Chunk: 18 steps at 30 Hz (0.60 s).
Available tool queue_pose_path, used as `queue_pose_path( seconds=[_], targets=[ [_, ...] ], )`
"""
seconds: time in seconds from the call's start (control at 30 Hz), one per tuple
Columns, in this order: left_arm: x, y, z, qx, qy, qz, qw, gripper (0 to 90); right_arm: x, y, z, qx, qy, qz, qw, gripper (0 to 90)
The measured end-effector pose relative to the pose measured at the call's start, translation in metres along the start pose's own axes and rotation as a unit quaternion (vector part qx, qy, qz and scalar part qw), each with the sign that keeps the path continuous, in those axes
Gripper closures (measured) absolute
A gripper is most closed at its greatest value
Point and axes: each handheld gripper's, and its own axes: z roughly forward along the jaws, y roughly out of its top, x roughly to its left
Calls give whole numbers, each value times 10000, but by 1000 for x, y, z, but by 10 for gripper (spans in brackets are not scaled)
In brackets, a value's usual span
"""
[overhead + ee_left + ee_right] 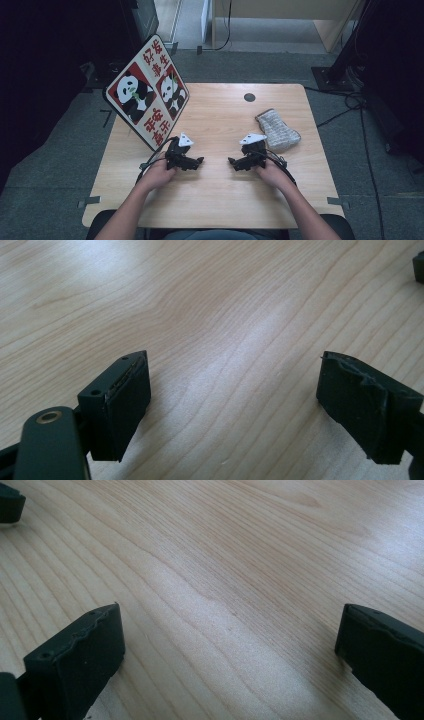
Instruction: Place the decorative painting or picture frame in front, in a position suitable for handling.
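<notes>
The table [215, 115] carried everything: pale wood with a dark round hole near its far edge, standing on grey carpet with cables trailing off to the right. A panda sign [146, 92] leaned tilted over the far left corner, its lower edge resting on the wood. The sock [278, 131], grey and crumpled, lay toward the right edge, just beyond and right of my right gripper [234, 162], very close to it but I could not tell whether they touched. I held my left gripper [199, 160] near the middle, left of the other, the two pointing toward each other and apart. Both had their jaws spread wide with only bare wood between them. In each gripper view the other gripper's tip was cut off at a top corner. The room beyond the far edge was dark and hard to make out.
</notes>
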Motion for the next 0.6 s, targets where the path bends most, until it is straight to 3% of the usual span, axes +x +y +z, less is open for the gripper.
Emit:
queue_pose_path(
  seconds=[0.1, 0.13, 0.23, 0.37, 0.47, 0.6],
  targets=[
    [4, 1, -3, -47, -7, -19, 10000, 157, 0, 0, 0, 0, 3, -4, 10000, 0],
    [6, 0, -5, -79, 101, 155, 9998, 160, 0, 0, 0, 0, 1, -1, 10000, 0],
    [7, 1, -7, -90, 12, -28, 10000, 160, 0, 0, 0, -1, 0, -1, 10000, 0],
    [11, 3, -12, 10, -101, -5, 9999, 161, 0, 0, 0, 1, 3, -6, 10000, 0],
    [15, 4, -15, 87, -218, -146, 9996, 161, 0, 0, 0, 2, 3, -6, 10000, 0],
    [19, 5, -21, 116, -361, -152, 9992, 160, 0, 0, 0, 3, 4, -1, 10000, 0]
  ],
)
